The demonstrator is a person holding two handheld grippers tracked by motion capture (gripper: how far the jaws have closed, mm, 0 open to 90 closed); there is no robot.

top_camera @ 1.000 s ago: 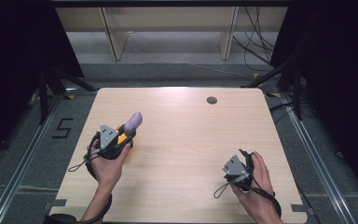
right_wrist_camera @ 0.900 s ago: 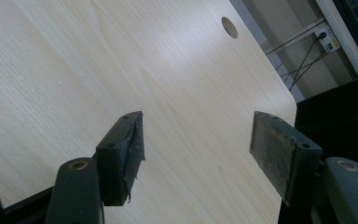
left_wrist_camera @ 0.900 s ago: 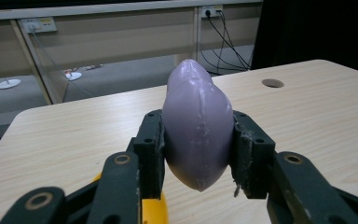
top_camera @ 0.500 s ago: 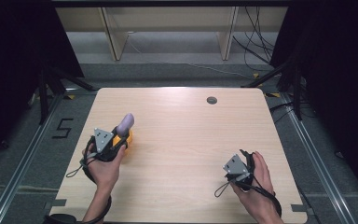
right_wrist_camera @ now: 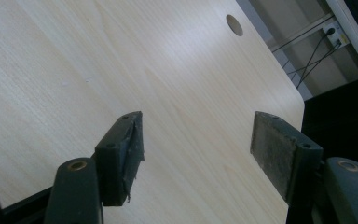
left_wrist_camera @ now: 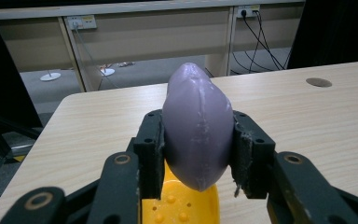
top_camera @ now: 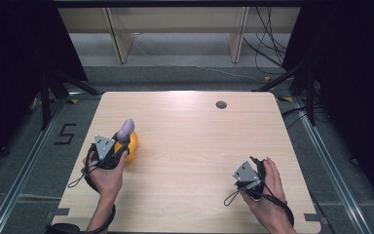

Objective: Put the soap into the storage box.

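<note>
left tongs [left_wrist_camera: 198, 154]: clenched on a purple egg-shaped piece [left_wrist_camera: 197, 126], one black jaw pressed to each flank, its pointed end down. in the high view the same tongs [top_camera: 118, 144] sit at the left edge of the table [top_camera: 195, 146], the purple piece [top_camera: 125, 127] rising above them.

yellow holder [left_wrist_camera: 182, 205]: directly under the purple piece, dimpled inside, partly hidden by the jaws. whether the tip of the piece touches it cannot be told. high view shows it as a rounded yellow body [top_camera: 131, 143] on the table, just beside the left hand [top_camera: 106, 170].

right tongs [right_wrist_camera: 200, 149]: released, jaws wide apart, nothing between them, pointed across bare wood. high view places them [top_camera: 248, 178] low at the right, well apart from the left pair, held in the right hand [top_camera: 268, 195].

risks, as judged: the piece is smooth and curved and is gripped on its bulge, so it may squirt out of the jaws or swing if the grip eases. the yellow holder looks light and unrestrained, and a push from above could tip or slide it toward the near table edge.

surroundings: round cable hole [top_camera: 221, 104] at the far side of the table, cables [top_camera: 263, 53] on the floor beyond, a floor mark "5" [top_camera: 66, 133] to the left. nothing stands between the two tongs.
</note>
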